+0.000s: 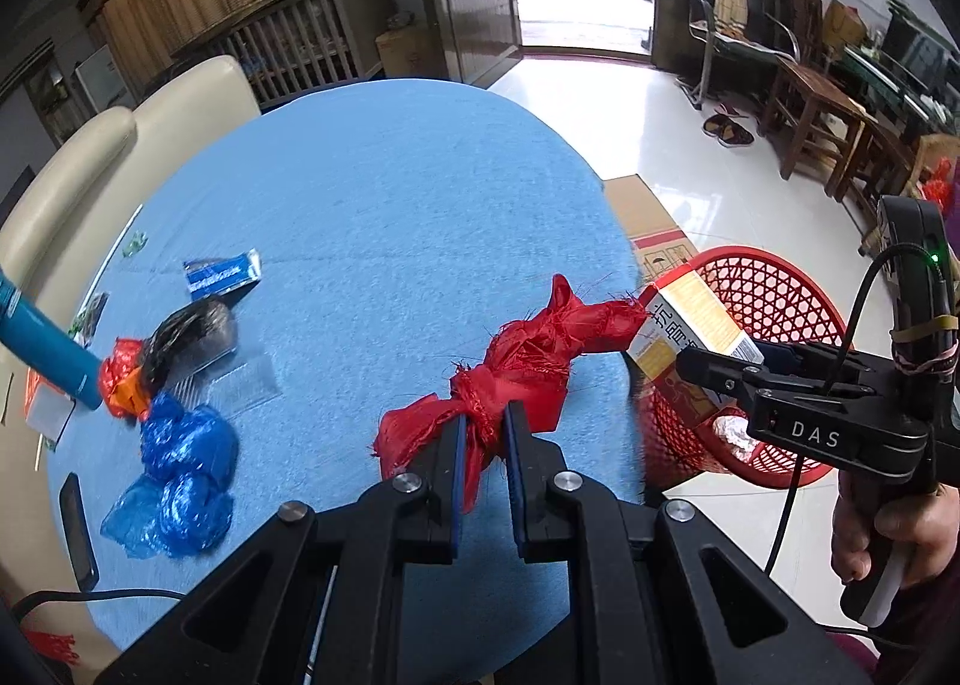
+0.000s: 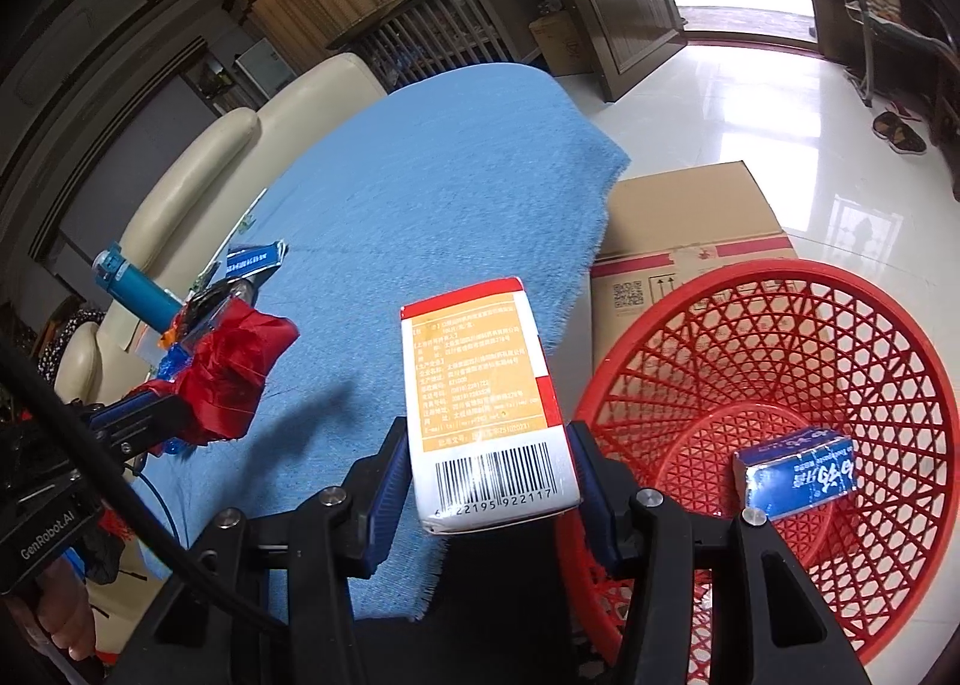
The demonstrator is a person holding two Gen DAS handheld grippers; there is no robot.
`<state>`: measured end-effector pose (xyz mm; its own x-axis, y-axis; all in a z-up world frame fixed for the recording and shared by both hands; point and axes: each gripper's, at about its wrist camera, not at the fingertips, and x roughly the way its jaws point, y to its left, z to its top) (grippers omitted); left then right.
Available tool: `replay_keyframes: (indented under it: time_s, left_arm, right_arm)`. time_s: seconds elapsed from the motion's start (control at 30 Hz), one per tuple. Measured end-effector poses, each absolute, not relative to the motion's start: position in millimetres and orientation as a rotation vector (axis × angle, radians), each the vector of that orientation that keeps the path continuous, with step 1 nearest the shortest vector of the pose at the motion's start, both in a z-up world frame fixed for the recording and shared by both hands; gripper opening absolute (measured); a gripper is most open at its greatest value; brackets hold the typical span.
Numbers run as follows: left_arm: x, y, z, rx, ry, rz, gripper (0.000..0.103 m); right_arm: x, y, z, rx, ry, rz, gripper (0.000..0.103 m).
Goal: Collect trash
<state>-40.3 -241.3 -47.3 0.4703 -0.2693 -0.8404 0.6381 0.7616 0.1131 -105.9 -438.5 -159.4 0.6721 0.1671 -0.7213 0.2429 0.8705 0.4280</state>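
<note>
blue tablecloth [image 1: 372, 217], red mesh basket [image 2: 780, 385] beside it. your right gripper [image 2: 486, 481] pinches the orange medicine box [image 2: 480, 385] at the basket's edge; left gripper [image 1: 483, 433] clamps the red bag [image 1: 516, 379]. next, likely: carry box over basket, release.

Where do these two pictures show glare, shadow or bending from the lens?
Left wrist view: the doorway is washed out, and the blue cloth bulges round. Right wrist view: the floor shines with glare, and the box throws a soft shadow on the cloth.
</note>
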Motion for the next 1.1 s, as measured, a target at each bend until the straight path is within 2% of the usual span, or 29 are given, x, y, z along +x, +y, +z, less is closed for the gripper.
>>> replay_keyframes:
  time_s: [0.3, 0.8, 0.83, 0.9, 0.93, 0.97, 1.1]
  left_arm:
    - [-52, -282, -53, 0.535, 0.922, -0.634, 0.013]
    - [-86, -391, -70, 0.687, 0.925, -0.828, 0.016]
    - [-88, -395, -71, 0.695, 0.926, -0.838, 0.017]
    - [-94, -403, -74, 0.726, 0.928, -0.851, 0.034]
    - [-97, -405, -74, 0.734, 0.918, -0.853, 0.048]
    - [-99, -405, -73, 0.737, 0.903, -0.852, 0.054]
    - [-101, -391, -67, 0.753, 0.871, -0.836, 0.054]
  right_arm:
    - [-119, -472, -164, 0.584, 0.823, -0.095, 0.054]
    - [-167, -564, -179, 0.755, 0.781, -0.256, 0.055]
    - [-169, -570, -181, 0.773, 0.783, -0.262, 0.056]
    - [-175, -581, -188, 0.828, 0.787, -0.259, 0.06]
    - [-177, -585, -190, 0.847, 0.788, -0.26, 0.065]
    - [-178, -588, -192, 0.862, 0.788, -0.263, 0.066]
    - [-181, -592, -192, 0.869, 0.782, -0.277, 0.066]
